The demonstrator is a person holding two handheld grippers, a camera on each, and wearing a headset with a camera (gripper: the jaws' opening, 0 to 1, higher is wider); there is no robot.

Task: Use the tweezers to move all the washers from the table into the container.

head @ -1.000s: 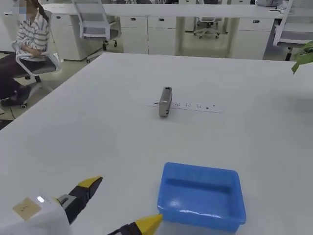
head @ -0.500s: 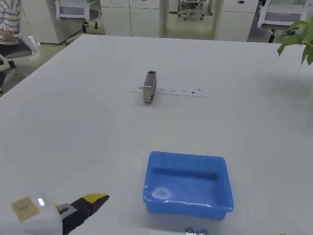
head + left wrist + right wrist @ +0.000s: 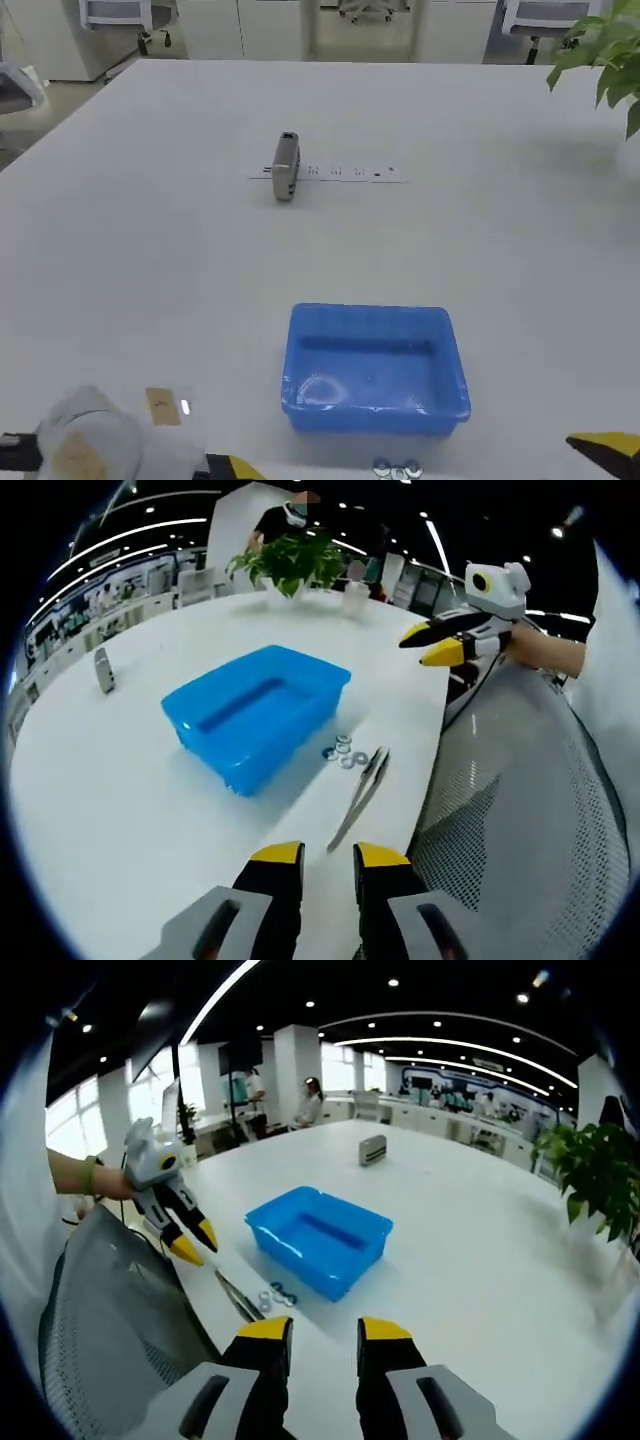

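The tweezers (image 3: 362,785) are lying flat on the white table (image 3: 150,260), close along its near edge, with one end pointing at the washers (image 3: 343,750). The washers are sitting in a tight cluster just beside the near wall of the blue container (image 3: 250,765), between it and the table edge. The container is looking empty, though glare on its floor is making that hard to confirm. The left tongs (image 3: 328,858) are hovering above the near edge and aiming toward the tweezers, jaws a narrow gap apart and gripping nothing. The right tongs (image 3: 325,1330) are hanging off to the other side, also slightly parted and empty.

The pickup is looking like the main risk. The tweezers are thin and lying flat, so blunt jaw tips coming down on them are likely to push them along the smooth table instead of getting under them. With the edge this close, a sideways shove could be sending them to the floor. A jaw sweeping in low could also be scattering the washers, or driving one against the container wall where it is harder to reach. Because the washers are touching each other, the tweezers may be catching two at once or flicking one away. The container is looking light, so a bump from either tongs may be sliding it.
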